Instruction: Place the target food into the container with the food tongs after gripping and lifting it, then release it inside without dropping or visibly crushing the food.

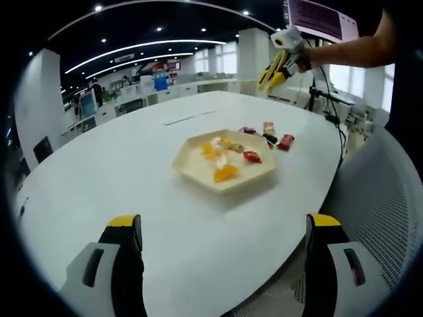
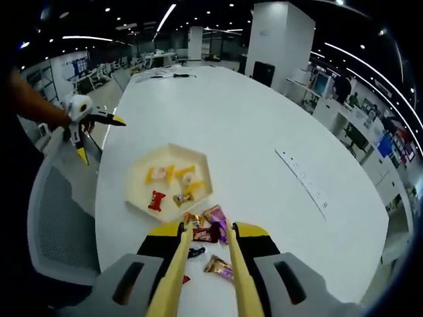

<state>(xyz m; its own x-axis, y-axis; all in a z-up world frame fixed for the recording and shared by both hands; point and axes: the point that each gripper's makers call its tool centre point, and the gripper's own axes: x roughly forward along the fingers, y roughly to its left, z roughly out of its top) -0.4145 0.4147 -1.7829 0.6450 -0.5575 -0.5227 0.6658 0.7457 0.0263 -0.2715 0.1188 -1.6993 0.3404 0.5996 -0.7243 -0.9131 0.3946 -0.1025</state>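
- the room is a big open-plan office with ceiling light strips, rows of desks and a white pillar [image 2: 281,36] in the background.
- the white oval worktop [image 1: 132,172] carries everything; a mesh chair [image 2: 56,218] stands at its edge, and a long power strip [image 2: 303,179] lies on its far part.
- a pale hexagonal tray [image 1: 192,173] sits on the worktop, already holding several wrapped sweets, yellow, orange and red.
- the loose sweets [image 2: 213,228], the food to be picked, lie on the worktop just beside the tray's edge, on the side facing the right claw.
- the right claw [image 2: 206,264] holds yellow food tongs [image 2: 173,277] between its jaws, so it is closed on them; the tong arms run forward, their tips slightly parted and right at the loose sweets, the tray straight beyond.
- a brown-and-purple sweet [image 2: 208,232] lies between the tong tips; i cannot tell whether they touch it.
- the left claw [image 1: 225,228] hangs over bare worktop, jaws wide apart and holding nothing, well back from the tray.
- judgement: the right claw is clearly nearer, and the carry into the tray should be short.
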